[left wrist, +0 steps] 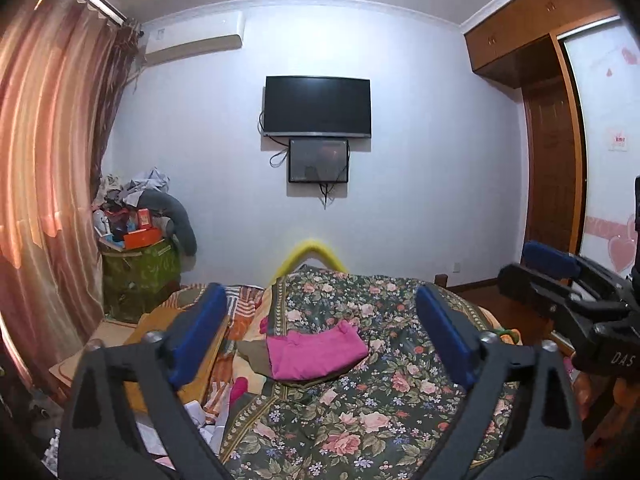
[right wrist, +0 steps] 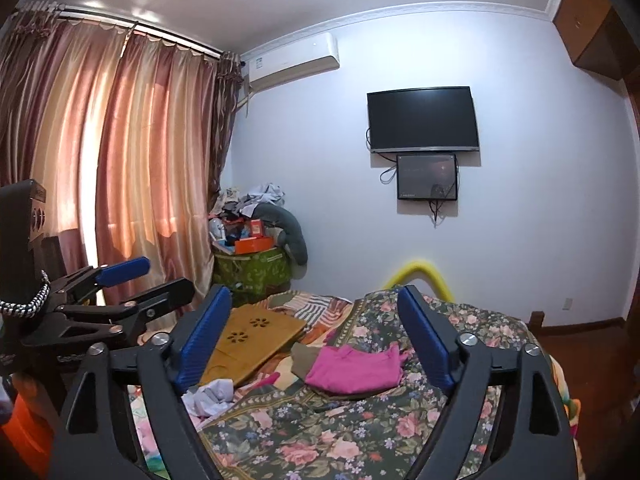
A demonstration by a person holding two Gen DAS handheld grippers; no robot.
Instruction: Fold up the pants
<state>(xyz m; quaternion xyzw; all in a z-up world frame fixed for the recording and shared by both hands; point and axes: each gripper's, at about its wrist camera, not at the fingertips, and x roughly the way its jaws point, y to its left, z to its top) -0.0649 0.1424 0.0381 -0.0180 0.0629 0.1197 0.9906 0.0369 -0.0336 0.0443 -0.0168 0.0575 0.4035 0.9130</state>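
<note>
Pink pants [left wrist: 316, 354] lie folded; each hand-held gripper [left wrist: 316, 328] [right wrist: 316, 336] gapes wide, seemingly empty.

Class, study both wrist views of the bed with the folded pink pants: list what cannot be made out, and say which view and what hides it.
- Olive garment under the pink pants: mostly covered in both views; its kind is unclear.
- Wooden lap tray: the right hand-held gripper finger hides its near corner in the right wrist view.
- Small screen below the TV: picture too dim in both views.
- Clutter pile by the curtain: items too small.
</note>
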